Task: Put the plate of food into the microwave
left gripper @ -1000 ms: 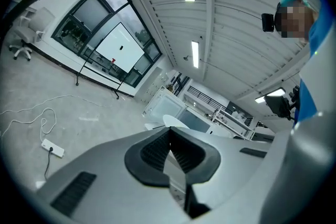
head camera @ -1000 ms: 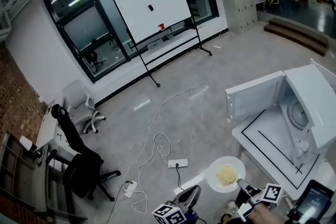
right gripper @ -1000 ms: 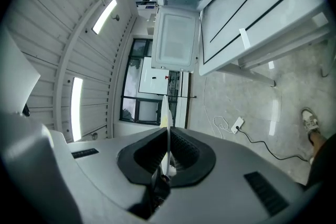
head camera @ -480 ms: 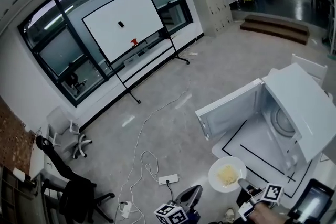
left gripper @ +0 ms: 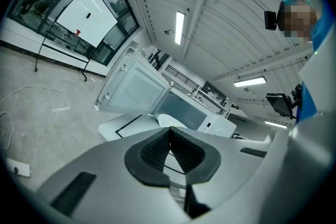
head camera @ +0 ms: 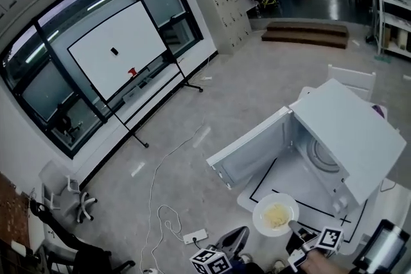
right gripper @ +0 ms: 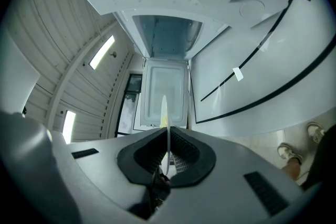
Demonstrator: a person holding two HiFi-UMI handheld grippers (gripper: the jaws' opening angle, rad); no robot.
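Observation:
A white plate (head camera: pixel 276 215) with yellow food hangs level over the front edge of the white table (head camera: pixel 263 186). My right gripper (head camera: pixel 297 226) is shut on its near rim. In the right gripper view the plate (right gripper: pixel 164 107) shows edge-on between the pads of the right gripper (right gripper: pixel 167 149). The white microwave (head camera: pixel 347 131) stands just beyond, with its door (head camera: pixel 247 144) swung wide to the left and the turntable (head camera: pixel 321 154) bare. The open cavity (right gripper: pixel 167 34) is straight ahead. My left gripper (head camera: pixel 231 244) is low and left of the plate; in its own view the left gripper (left gripper: pixel 169 136) is shut on nothing.
A whiteboard on a wheeled stand (head camera: pixel 115 51) is at the far left by the windows. Cables and a power strip (head camera: pixel 194 237) lie on the floor. Lockers (head camera: pixel 218 0) and steps (head camera: pixel 308 32) are at the back. A dark handheld screen (head camera: pixel 385 247) shows at the bottom right.
The head view has swung, so the microwave and table have slid left toward the middle. The plate stays in the right gripper and now hangs over the table's front edge.

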